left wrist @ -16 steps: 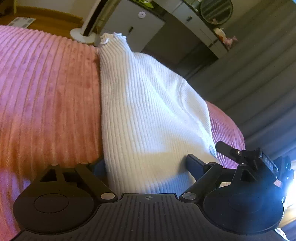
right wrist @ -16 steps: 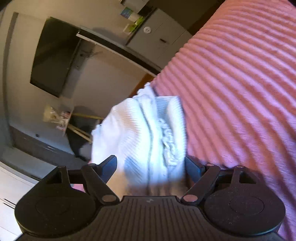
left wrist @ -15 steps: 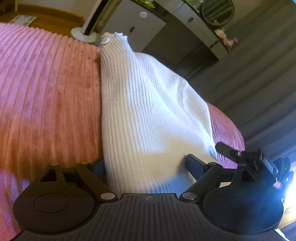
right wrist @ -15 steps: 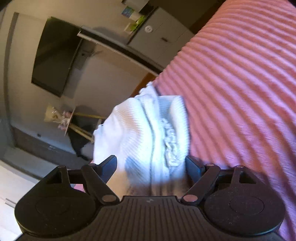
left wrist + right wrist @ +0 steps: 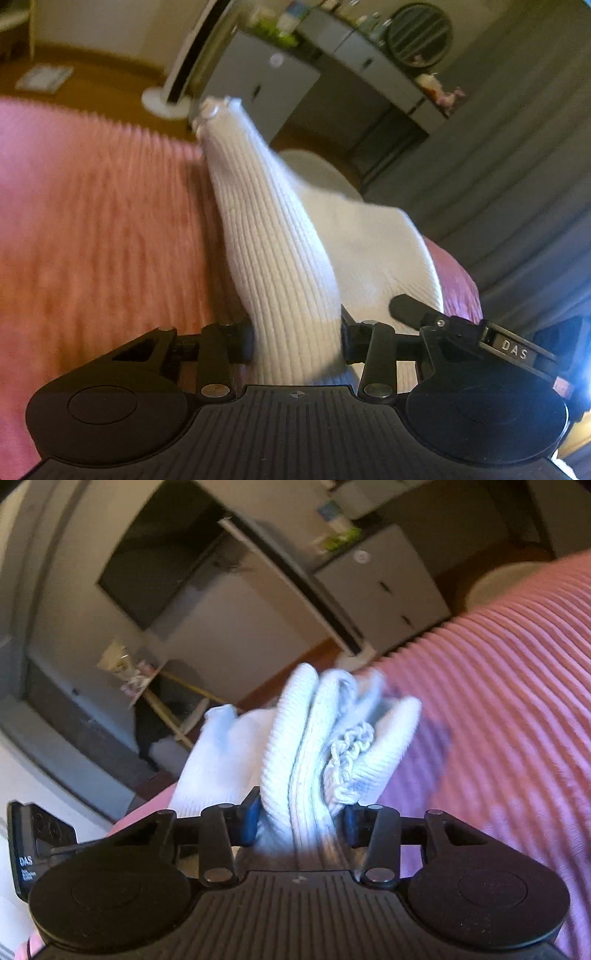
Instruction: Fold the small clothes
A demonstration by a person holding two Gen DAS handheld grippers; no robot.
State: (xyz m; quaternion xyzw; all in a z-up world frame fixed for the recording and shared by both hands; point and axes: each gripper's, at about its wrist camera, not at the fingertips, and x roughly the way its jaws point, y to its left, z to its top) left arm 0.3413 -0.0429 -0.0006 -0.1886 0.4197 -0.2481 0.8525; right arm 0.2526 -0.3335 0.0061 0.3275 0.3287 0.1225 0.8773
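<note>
A white ribbed knit garment (image 5: 280, 251) stretches away from my left gripper (image 5: 295, 339), which is shut on one end of it above the pink ribbed bedspread (image 5: 92, 236). The cloth is lifted and bunched into a narrow ridge. My right gripper (image 5: 299, 821) is shut on another part of the same white garment (image 5: 314, 746), gathered in folds with a frilled edge (image 5: 351, 746) showing. The right gripper's body also shows at the left wrist view's lower right (image 5: 461, 328).
The pink bedspread (image 5: 498, 701) fills the right of the right wrist view. Beyond the bed stand grey cabinets (image 5: 266, 85), a white fan stand (image 5: 166, 99), a round mirror (image 5: 419, 35), grey curtains (image 5: 517, 147) and a dark wall screen (image 5: 162, 554).
Both grippers have risen with the garment. The cloth has gathered from a flat spread into a narrow, lifted ridge, and both views are tilted and blurred by motion.
</note>
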